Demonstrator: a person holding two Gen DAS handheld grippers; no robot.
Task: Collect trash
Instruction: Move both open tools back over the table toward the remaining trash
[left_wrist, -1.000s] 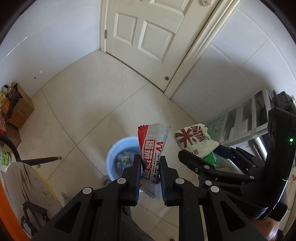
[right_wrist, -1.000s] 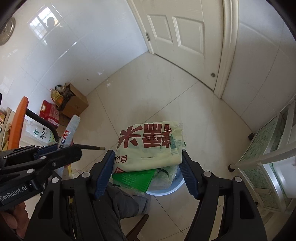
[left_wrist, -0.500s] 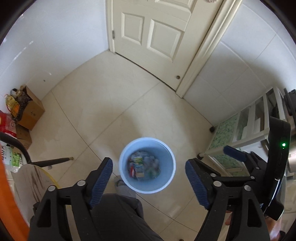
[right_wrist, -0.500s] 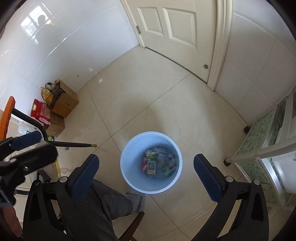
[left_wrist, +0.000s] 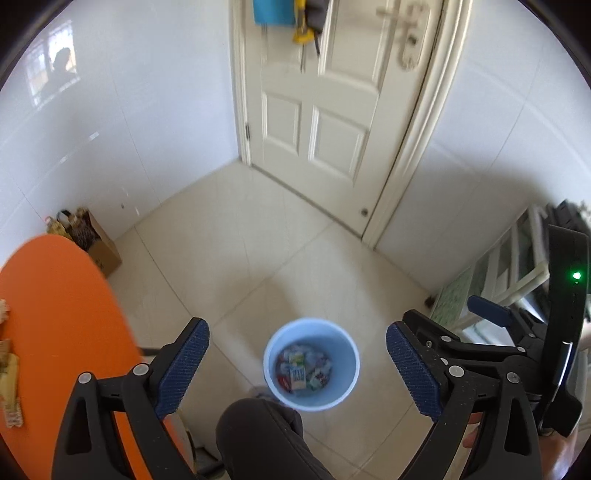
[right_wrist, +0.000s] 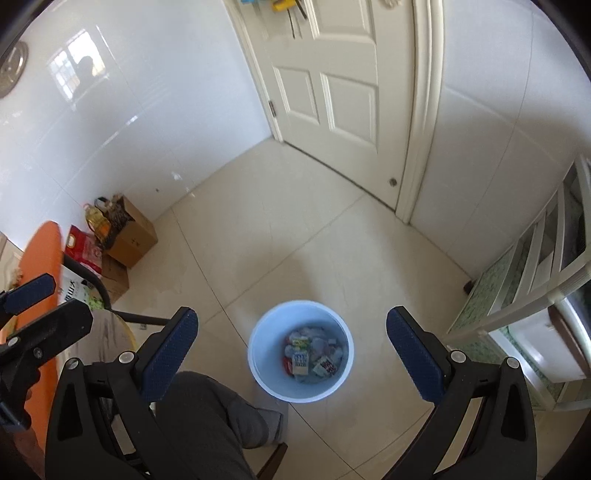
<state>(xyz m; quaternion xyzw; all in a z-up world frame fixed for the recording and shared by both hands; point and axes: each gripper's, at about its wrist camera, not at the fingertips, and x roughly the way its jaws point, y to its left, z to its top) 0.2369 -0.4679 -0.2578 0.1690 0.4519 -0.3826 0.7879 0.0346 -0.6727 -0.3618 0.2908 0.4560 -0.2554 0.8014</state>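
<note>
A light blue trash bin (left_wrist: 351, 369) stands on the tiled floor below both grippers; it also shows in the right wrist view (right_wrist: 258, 354). Several wrappers and small cartons (left_wrist: 303, 372) lie inside it, also seen in the right wrist view (right_wrist: 314, 356). My left gripper (left_wrist: 297, 365) is open and empty, high above the bin. My right gripper (right_wrist: 291, 354) is open and empty, also high above the bin. The right gripper's body (left_wrist: 517, 354) shows at the right of the left wrist view. The left gripper's fingers (right_wrist: 33, 295) show at the left edge of the right wrist view.
An orange table (left_wrist: 55, 314) with paper scraps is at the left. My leg (right_wrist: 207, 424) is beside the bin. Cardboard boxes and bags (right_wrist: 122, 236) sit by the left wall. A white door (right_wrist: 332, 92) is ahead. A white shelf unit (right_wrist: 535, 288) stands at the right.
Both grippers opened and dropped their wrappers into the bin. Since then both have risen and tilted up, so the bin looks smaller and more of the door shows.
</note>
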